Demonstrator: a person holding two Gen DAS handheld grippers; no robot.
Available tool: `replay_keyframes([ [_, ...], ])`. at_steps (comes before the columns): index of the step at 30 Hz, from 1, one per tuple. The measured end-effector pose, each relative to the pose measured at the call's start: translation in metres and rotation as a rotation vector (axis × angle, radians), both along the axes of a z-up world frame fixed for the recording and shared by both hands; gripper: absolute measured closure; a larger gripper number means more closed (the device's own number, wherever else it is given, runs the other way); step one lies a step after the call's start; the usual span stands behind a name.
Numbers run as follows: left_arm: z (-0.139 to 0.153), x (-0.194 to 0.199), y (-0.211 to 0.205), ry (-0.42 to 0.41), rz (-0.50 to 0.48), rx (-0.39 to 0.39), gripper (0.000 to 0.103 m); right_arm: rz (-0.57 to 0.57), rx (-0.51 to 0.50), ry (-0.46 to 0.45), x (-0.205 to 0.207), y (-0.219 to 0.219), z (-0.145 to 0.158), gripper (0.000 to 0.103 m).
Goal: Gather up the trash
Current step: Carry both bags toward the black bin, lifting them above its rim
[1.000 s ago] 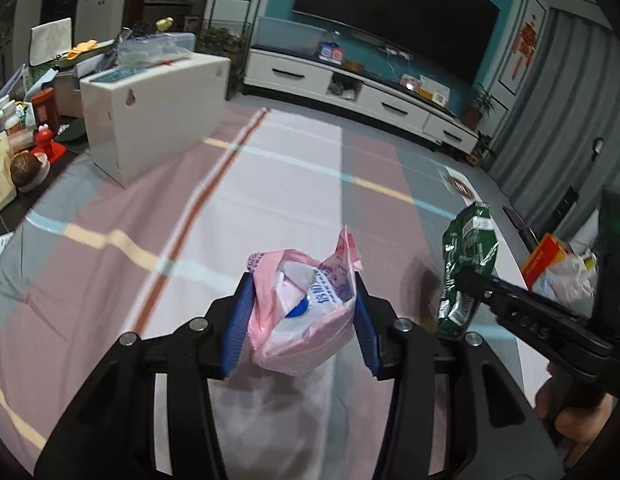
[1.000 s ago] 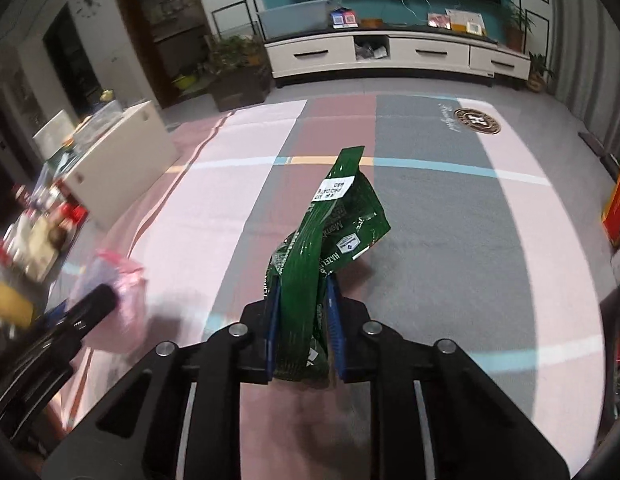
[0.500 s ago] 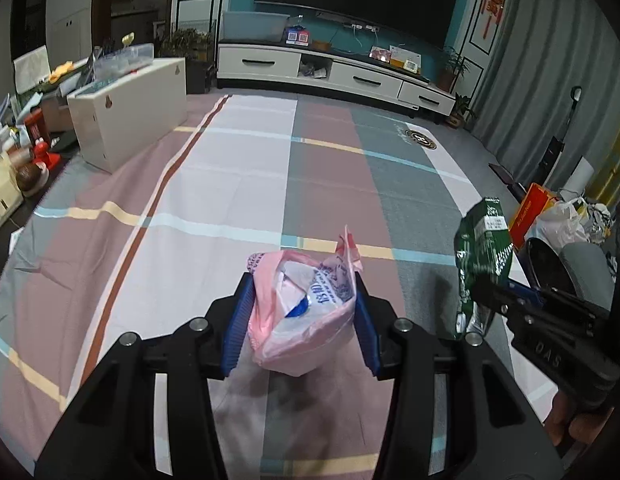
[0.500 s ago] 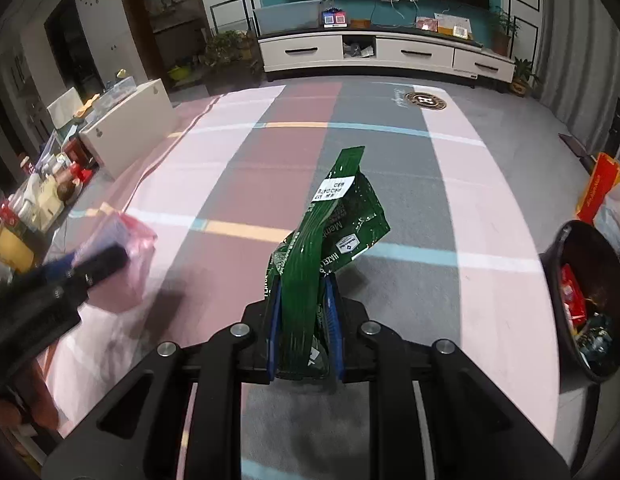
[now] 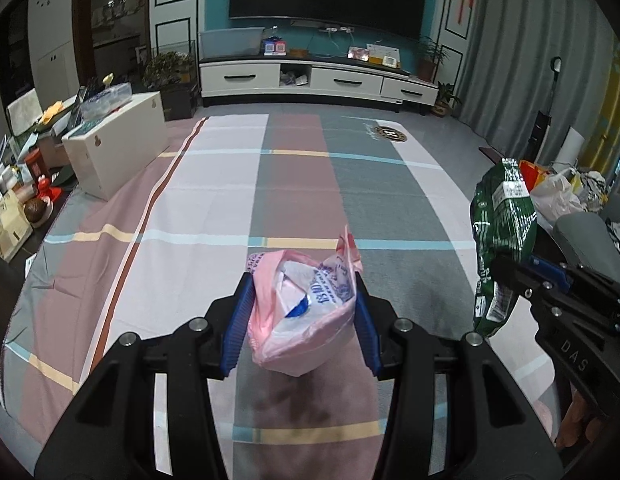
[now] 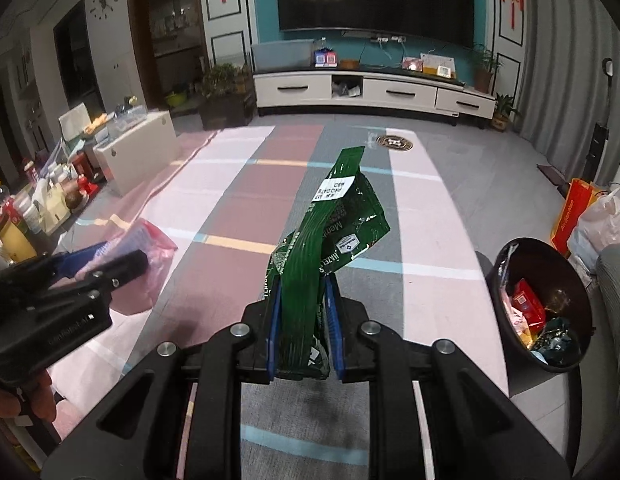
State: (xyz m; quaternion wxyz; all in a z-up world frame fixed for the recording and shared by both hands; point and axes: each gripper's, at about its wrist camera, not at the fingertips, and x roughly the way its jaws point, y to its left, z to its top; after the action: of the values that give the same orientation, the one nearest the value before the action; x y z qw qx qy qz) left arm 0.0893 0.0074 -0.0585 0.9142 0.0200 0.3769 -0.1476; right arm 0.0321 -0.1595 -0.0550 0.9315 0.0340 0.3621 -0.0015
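Seen from the left wrist, the left gripper (image 5: 302,320) is clamped on a pink plastic bag (image 5: 304,312) above the striped cloth (image 5: 214,200), while the right wrist view shows the right gripper (image 6: 304,332) pinching an upright green snack wrapper (image 6: 325,248) near the black trash bin (image 6: 505,312).

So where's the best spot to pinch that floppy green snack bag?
Probably low on its flattened end, as the right gripper does now: pads on the two broad faces of the green snack bag, approaching edge-on. The thin, creased foil folds flat there; the upper part flares.
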Motion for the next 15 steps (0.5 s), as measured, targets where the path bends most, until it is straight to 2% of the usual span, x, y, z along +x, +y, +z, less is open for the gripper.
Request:
replay_keyframes([
  [15, 0.018, -0.027, -0.038, -0.037, -0.070, 0.050, 0.054, -0.067, 0.025, -0.072, -0.042, -0.035, 0.019, 0.082],
])
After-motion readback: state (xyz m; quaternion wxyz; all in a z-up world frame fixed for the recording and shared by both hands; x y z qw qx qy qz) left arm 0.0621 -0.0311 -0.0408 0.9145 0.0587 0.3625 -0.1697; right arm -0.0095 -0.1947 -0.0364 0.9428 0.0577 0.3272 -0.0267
